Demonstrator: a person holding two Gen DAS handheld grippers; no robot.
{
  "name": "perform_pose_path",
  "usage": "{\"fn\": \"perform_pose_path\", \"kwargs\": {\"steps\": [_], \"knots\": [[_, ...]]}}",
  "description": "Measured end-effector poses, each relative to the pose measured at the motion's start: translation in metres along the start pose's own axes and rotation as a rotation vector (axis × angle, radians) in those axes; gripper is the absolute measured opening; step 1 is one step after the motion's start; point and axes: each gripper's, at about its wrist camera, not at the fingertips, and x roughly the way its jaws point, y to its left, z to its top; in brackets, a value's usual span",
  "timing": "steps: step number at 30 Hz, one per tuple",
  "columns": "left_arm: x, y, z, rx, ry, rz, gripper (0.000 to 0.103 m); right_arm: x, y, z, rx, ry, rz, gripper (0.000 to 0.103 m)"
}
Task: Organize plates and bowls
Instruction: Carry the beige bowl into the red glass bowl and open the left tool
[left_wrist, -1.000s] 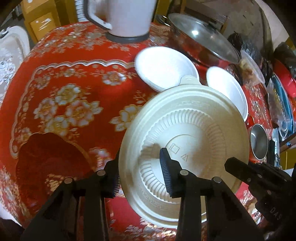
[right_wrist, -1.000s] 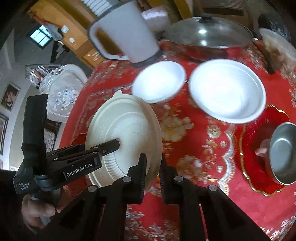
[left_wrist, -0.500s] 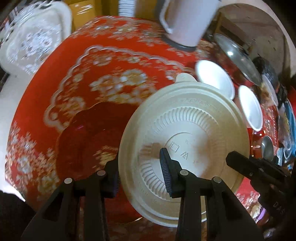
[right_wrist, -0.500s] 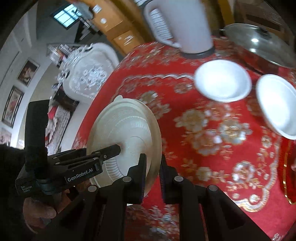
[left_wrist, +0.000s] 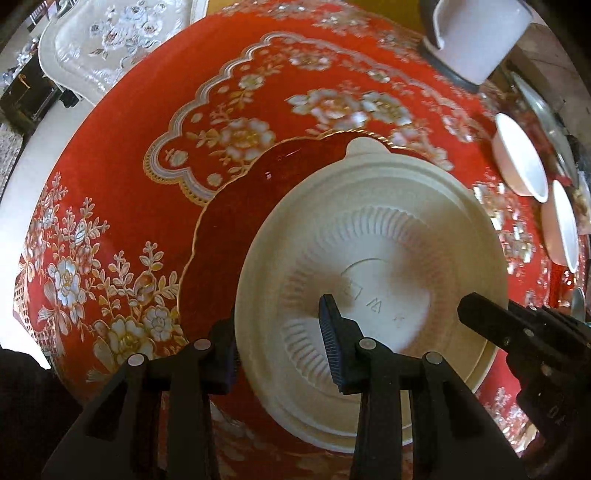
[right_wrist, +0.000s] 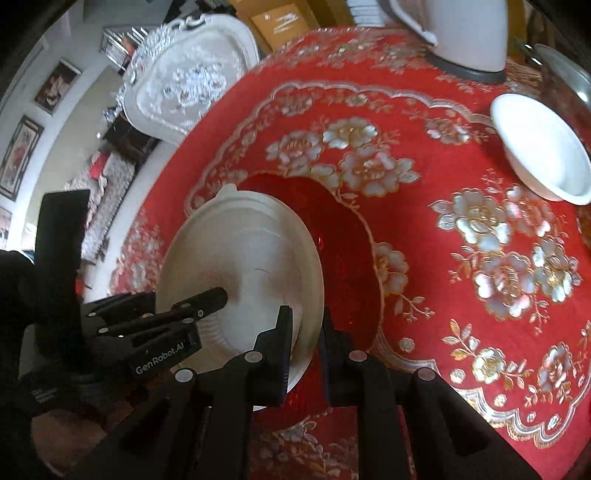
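Cream plastic plate (left_wrist: 373, 236) is hanging tilted over the dark red plate (left_wrist: 236, 206) on the desk (left_wrist: 110, 206) | you are pinching its rim with both claws: left claw (left_wrist: 279, 350) near edge, right claw (right_wrist: 304, 343) right edge | red plate is lying directly below, slightly forward-left.

The cream plate (left_wrist: 373, 258), held tilted between both tools, fills the near middle and screens the red dish (left_wrist: 236, 236) beneath it. Left of it the bench (left_wrist: 110, 206) lies bare out to its edge. Far right stand two white bowls (left_wrist: 521, 158), close together, and a white jug (left_wrist: 476, 33) blocks the far side.
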Motion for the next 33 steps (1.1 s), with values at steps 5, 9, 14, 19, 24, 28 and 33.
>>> {"fn": "perform_pose_path", "kwargs": {"steps": [5, 9, 14, 19, 24, 28, 33], "knots": [[0.010, -0.001, 0.002, 0.022, 0.003, 0.019, 0.036, 0.009, 0.001, -0.001, -0.016, 0.011, -0.028, 0.017], [0.013, -0.006, 0.002, 0.047, -0.001, 0.030, 0.036, 0.011, 0.003, -0.001, -0.047, 0.018, -0.070, 0.030], [0.008, -0.009, 0.003, 0.061, -0.027, 0.061, 0.054, 0.000, 0.002, -0.003, -0.052, 0.005, -0.091, 0.035], [-0.009, -0.005, 0.003, 0.059, -0.064, 0.067, 0.054, -0.030, 0.001, -0.006, -0.049, -0.053, -0.102, 0.038], [-0.034, -0.008, 0.006, 0.061, -0.122, 0.070, 0.056, -0.055, 0.004, -0.010, -0.037, -0.111, -0.018, 0.052], [-0.045, -0.026, 0.010, 0.095, -0.149, 0.046, 0.057, -0.075, -0.010, -0.023, 0.007, -0.139, 0.014, 0.055], [-0.049, -0.068, 0.006, 0.171, -0.153, -0.007, 0.066, -0.097, -0.055, -0.044, 0.115, -0.143, -0.039, 0.060]]}}
